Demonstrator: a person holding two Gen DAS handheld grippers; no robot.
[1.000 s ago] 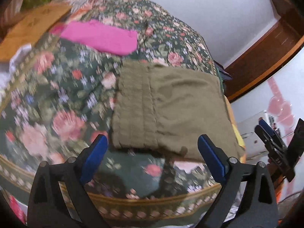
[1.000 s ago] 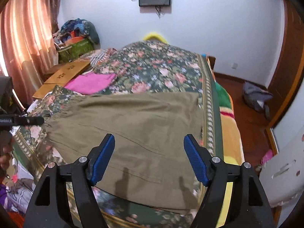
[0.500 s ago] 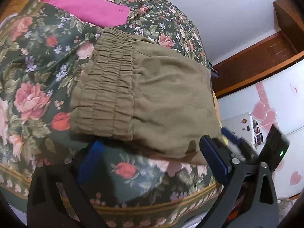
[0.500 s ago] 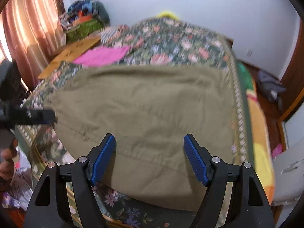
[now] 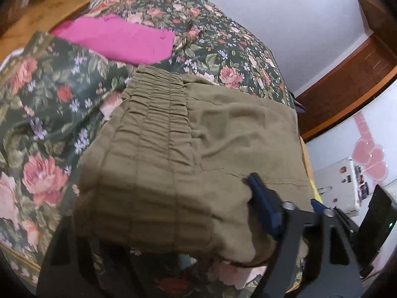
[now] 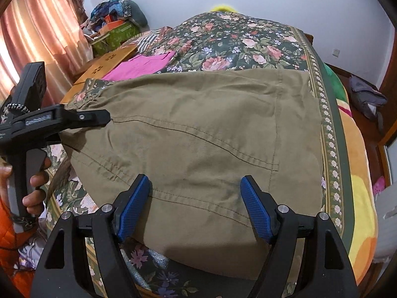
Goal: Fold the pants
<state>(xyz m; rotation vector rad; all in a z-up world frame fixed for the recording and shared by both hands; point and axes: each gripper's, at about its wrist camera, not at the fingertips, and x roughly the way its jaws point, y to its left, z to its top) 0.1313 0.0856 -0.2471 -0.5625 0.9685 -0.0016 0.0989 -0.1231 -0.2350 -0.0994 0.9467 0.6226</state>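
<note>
Place: you're in a home bedroom.
Landmark: the bed point(image 6: 330, 114) under a floral cover.
Left of bed: curtain point(image 6: 42, 37), heaped clothes point(image 6: 119, 12).
Right of bed: wooden door point(image 5: 347, 92).

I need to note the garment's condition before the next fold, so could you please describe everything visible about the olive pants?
The olive pants are of matte woven cloth, cotton-like, with a gathered elastic waistband and dark stitched seams. They lie folded and mostly flat near the bed's near edge on the floral bedspread, mildly creased. The left claw, whose jaws have just been closing, straddles the waistband end, one finger hidden beneath the cloth. The right claw hovers open over the near edge. A pink cloth lies apart beyond them.
</note>
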